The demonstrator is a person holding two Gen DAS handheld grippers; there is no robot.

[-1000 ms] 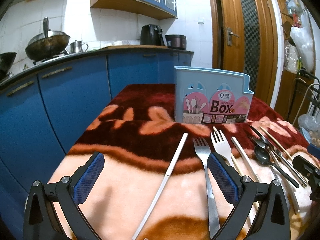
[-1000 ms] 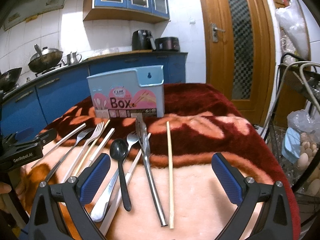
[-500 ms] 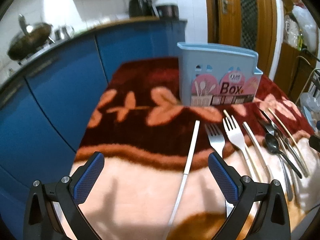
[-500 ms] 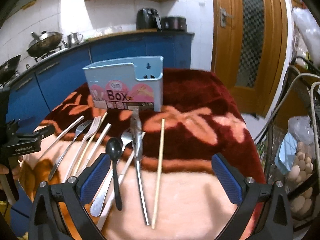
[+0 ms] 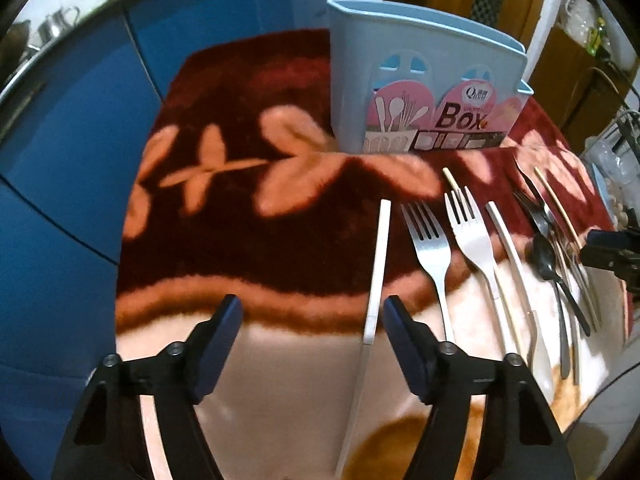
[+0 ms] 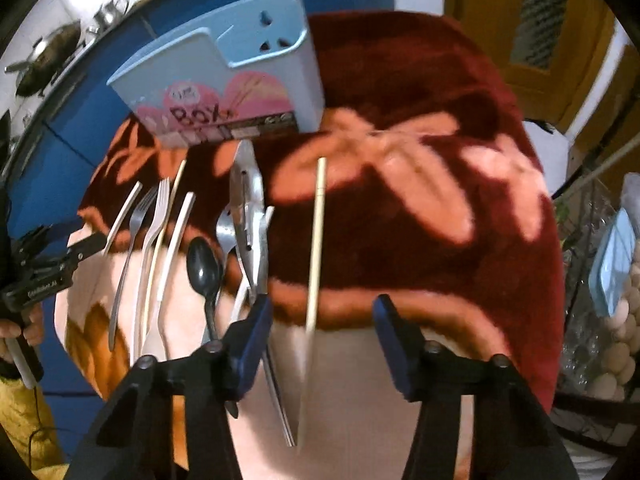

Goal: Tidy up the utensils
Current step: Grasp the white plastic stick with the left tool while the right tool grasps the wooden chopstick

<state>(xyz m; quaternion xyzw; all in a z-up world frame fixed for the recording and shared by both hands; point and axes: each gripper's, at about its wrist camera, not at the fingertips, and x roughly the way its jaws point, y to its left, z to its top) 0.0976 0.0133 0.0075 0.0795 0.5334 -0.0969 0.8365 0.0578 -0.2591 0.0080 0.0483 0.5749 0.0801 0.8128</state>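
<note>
A light blue utensil box with a pink "Box" label stands upright at the back of the table; it also shows in the right wrist view. My left gripper is open, its jaws astride the lower part of a white chopstick. Two forks lie right of it. My right gripper is open, its jaws astride a wooden chopstick. Metal tongs and a black spoon lie just left of it.
A red and peach floral blanket covers the table. Blue kitchen cabinets stand to the left, a wooden door behind. A wire rack with eggs sits at the right edge.
Both grippers tilted down and moved closer to the table. The left jaws now bracket the white chopstick; the right jaws now bracket the wooden chopstick. Both jaws have narrowed somewhat.
</note>
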